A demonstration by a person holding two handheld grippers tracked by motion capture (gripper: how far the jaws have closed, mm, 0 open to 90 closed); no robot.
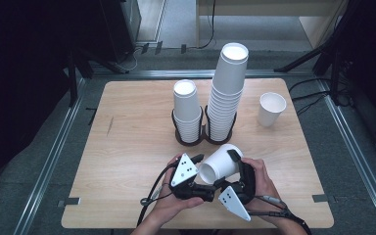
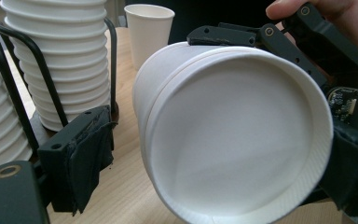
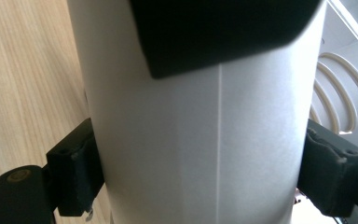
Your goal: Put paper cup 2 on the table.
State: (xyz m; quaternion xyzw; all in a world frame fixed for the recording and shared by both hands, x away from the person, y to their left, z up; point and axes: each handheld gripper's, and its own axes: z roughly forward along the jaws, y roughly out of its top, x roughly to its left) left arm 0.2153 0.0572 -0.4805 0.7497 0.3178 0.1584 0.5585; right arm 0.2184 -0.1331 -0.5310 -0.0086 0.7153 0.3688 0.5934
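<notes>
High view: above the table's near edge, facing forward and down, far enough to take in the whole table (image 1: pixel 127 147). Left gripper view: low, very near the held paper cup (image 2: pixel 233 135), facing its mouth. Right gripper view: pressed against that cup's side (image 3: pixel 191 140). All three share the cup (image 1: pixel 220 164).

A light wooden table (image 1: pixel 127 147) with rounded corners stands on a grey carpeted floor (image 1: pixel 34 147). Metal rails (image 1: pixel 54 152) run along the floor on the left, the right and the far side of the table, framing it. Beyond the far rail a pale wooden piece of furniture (image 1: pixel 318 19) stands at the upper right, and a dark cabinet (image 1: pixel 122 24) at the upper left. Black cables (image 1: pixel 313 93) trail over the floor at the right, near black stand legs (image 1: pixel 306 56). The left edge of the room lies in deep shadow, while even light falls on the tabletop.
</notes>
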